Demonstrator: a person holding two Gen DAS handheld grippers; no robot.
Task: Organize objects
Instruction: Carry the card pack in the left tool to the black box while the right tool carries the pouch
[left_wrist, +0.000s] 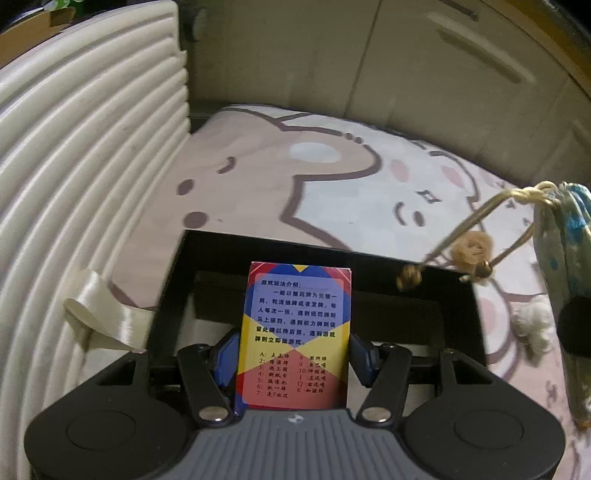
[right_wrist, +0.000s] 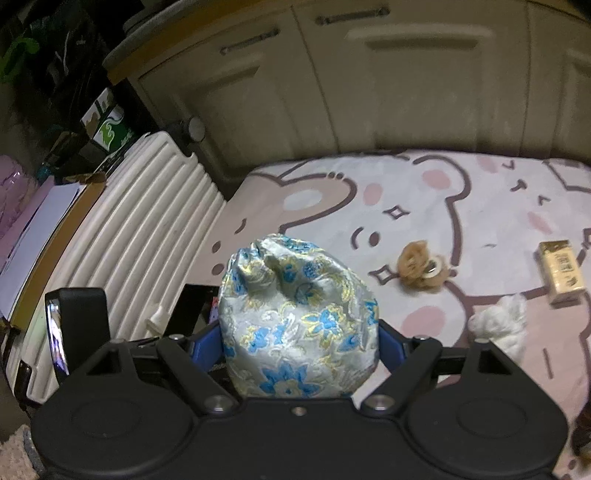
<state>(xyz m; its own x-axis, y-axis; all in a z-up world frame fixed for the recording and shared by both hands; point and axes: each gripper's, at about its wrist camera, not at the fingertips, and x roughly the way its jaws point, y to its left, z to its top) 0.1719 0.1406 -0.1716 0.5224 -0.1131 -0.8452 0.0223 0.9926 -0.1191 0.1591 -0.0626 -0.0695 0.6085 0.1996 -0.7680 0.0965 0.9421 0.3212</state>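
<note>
The left gripper (left_wrist: 293, 349) clamped a card box (left_wrist: 295, 332) above a black tray (left_wrist: 369, 254). The right gripper (right_wrist: 298, 343) clamped a floral pouch (right_wrist: 295, 317) over the bed (right_wrist: 480, 192).

Cream cabinets (right_wrist: 332, 85) behind a bear-print mat (right_wrist: 461, 206).

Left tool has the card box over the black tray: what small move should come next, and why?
Probably lower the card box a little further into the black tray, then release. The left tool grips it upright right above the tray's opening, while the right tool holds the brocade pouch clear.
</note>
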